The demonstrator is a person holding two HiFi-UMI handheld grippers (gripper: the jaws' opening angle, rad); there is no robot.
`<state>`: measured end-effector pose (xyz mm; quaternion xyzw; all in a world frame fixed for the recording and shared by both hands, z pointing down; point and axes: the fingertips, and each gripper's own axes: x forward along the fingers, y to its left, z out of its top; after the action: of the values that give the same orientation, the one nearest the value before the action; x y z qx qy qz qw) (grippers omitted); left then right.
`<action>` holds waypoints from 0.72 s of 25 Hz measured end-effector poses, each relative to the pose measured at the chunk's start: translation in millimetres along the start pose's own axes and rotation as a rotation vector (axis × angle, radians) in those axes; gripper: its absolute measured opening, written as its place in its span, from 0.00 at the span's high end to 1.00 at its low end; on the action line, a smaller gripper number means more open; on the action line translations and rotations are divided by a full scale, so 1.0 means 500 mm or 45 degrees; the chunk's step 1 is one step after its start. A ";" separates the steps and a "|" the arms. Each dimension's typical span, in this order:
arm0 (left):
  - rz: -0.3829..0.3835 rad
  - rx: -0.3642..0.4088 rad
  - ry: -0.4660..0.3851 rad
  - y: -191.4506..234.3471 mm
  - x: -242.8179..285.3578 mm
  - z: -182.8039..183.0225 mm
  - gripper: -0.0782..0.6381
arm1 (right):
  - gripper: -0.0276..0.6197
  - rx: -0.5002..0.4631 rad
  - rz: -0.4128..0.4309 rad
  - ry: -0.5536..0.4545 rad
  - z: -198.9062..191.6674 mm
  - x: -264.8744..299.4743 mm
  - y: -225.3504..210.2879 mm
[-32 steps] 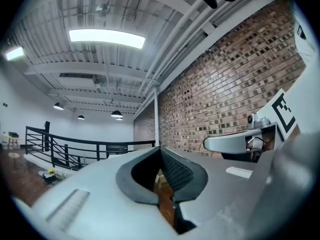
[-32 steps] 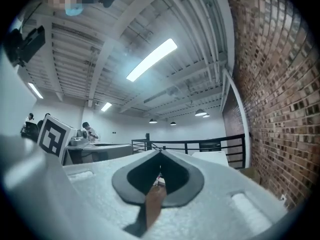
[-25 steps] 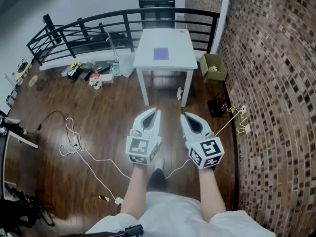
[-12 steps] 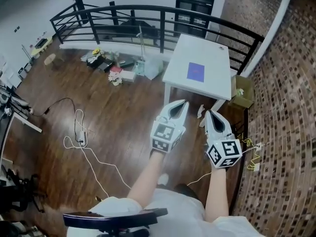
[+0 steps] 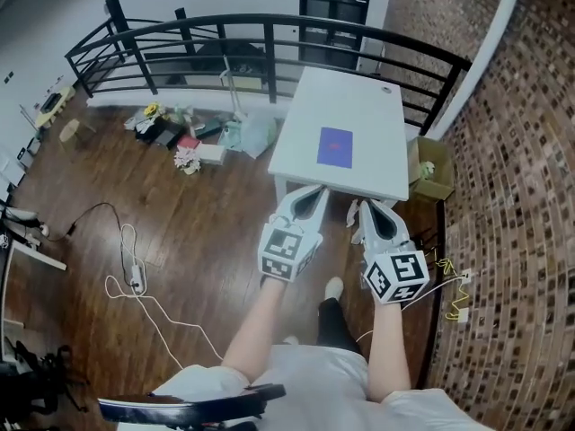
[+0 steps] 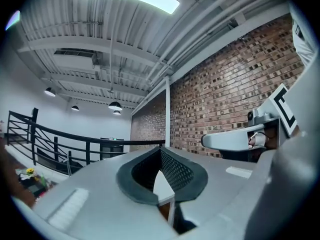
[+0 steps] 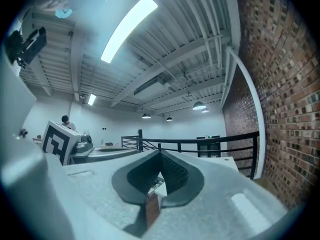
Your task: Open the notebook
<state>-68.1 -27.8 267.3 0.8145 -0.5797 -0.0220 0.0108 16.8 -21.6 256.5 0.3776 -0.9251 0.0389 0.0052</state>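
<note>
Nearest the camera, the person's bare forearms (image 5: 259,326) reach forward above a dark, glossy wooden floor (image 5: 207,232), each hand carrying a white plastic tool with a cube of black-and-white square markers at its rear. The white-shelled left gripper (image 5: 314,192) points level toward the table. Its own view shows its two dark-padded jaws drawn together at the tips with nothing caught between them (only a teardrop-shaped gap sits behind the tips, and a sliver of white table edge shows through it). The matching white right gripper (image 5: 367,206) runs just beside it and roughly parallel. Its jaws are likewise closed tip to tip and empty. In the head view both sets of tips overlap the near edge of the white rectangular table (image 5: 359,106); whether they touch it cannot be told. The thin purple rectangular notebook (image 5: 335,146) lies flat near the middle of the tabletop with one plain purple face up. It is beyond both pairs of jaws and apart from them, in line with the gap between the two grippers. To the right of the table an open brown cardboard box (image 5: 429,171) stands on the floor against the red-brown brick wall (image 5: 521,196). To the left, loose white cables (image 5: 135,281) trail over the boards. Farther off, a heap of mixed clutter (image 5: 184,137) lies near the curved black metal railing (image 5: 269,39). Behind the railing stands a dark door (image 5: 334,3) with a small green sign above it.
</note>
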 end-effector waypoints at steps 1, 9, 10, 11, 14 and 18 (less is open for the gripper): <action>0.007 0.005 0.001 0.013 0.028 -0.003 0.87 | 0.98 0.000 0.003 -0.003 -0.002 0.023 -0.025; 0.044 0.079 -0.020 0.094 0.329 0.038 0.87 | 0.98 0.001 0.002 -0.047 0.046 0.209 -0.291; 0.046 0.077 -0.022 0.097 0.363 0.046 0.87 | 0.98 0.004 0.003 -0.050 0.052 0.229 -0.326; 0.051 0.073 -0.021 0.101 0.392 0.049 0.87 | 0.98 0.011 0.003 -0.051 0.055 0.248 -0.356; 0.076 0.060 0.035 0.127 0.451 0.027 0.87 | 0.98 0.046 0.007 -0.041 0.043 0.306 -0.422; 0.083 0.084 0.201 0.181 0.496 -0.092 0.87 | 0.98 0.099 0.059 0.061 -0.032 0.378 -0.446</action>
<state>-70.3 -292.2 311.2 0.7942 -0.6038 0.0618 0.0301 37.4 -311.2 294.8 0.3549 -0.9311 0.0839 0.0120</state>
